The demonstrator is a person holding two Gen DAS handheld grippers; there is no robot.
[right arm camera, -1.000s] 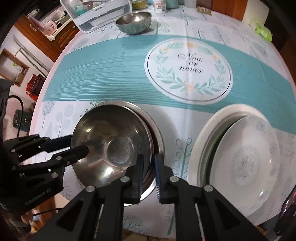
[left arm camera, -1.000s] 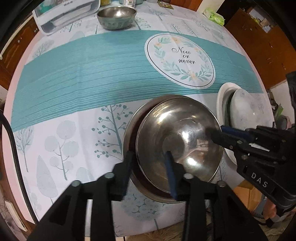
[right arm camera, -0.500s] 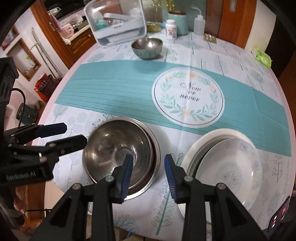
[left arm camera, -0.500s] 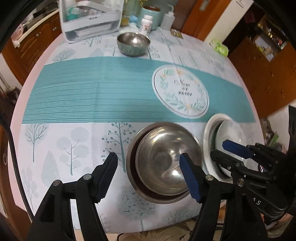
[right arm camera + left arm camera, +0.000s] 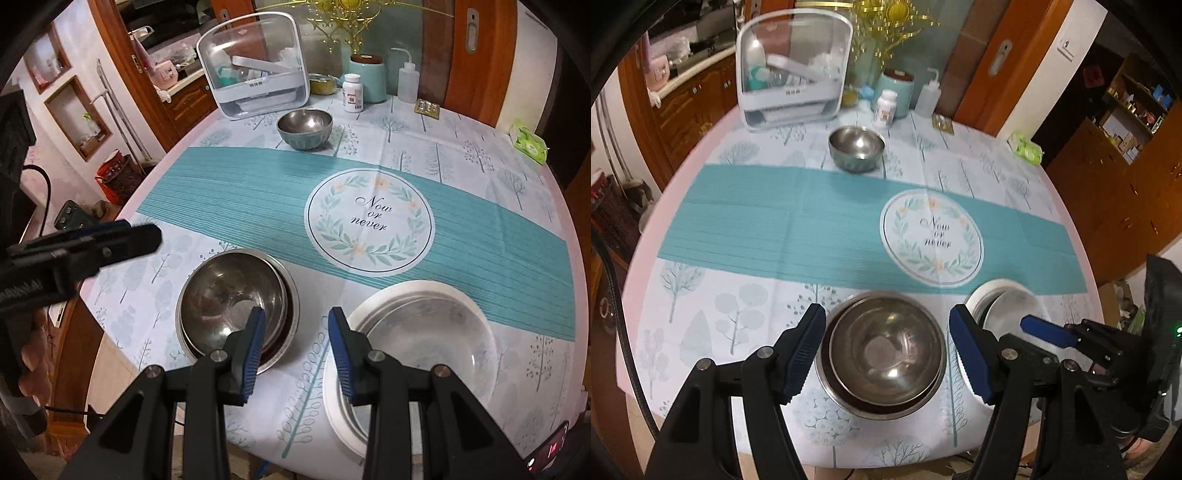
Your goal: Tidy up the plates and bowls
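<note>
Jaws spread wide and empty on both the left gripper (image 5: 886,350) and right gripper (image 5: 295,350), above the counter's (image 5: 480,155) near edge, the nested steel bowls (image 5: 886,350) directly beneath the left, the stacked white plates (image 5: 424,332) nearer the right.

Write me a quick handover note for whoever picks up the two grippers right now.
Left gripper: jaws wide open, holding nothing, raised above the near steel bowls.
Right gripper: jaws open, holding nothing, over the cloth between the bowls and the plates.
Steel bowl stack: a smaller bowl nested in a larger one, near table edge.
White plates: stacked beside it on the right, the top one sitting off-centre.
Small bowl: alone at the far side, in front of the clear storage box.
Done: near bowls nested, plates piled.
Left: probably fetch the small bowl and add it to the bowl stack; maybe straighten the top plate.
</note>
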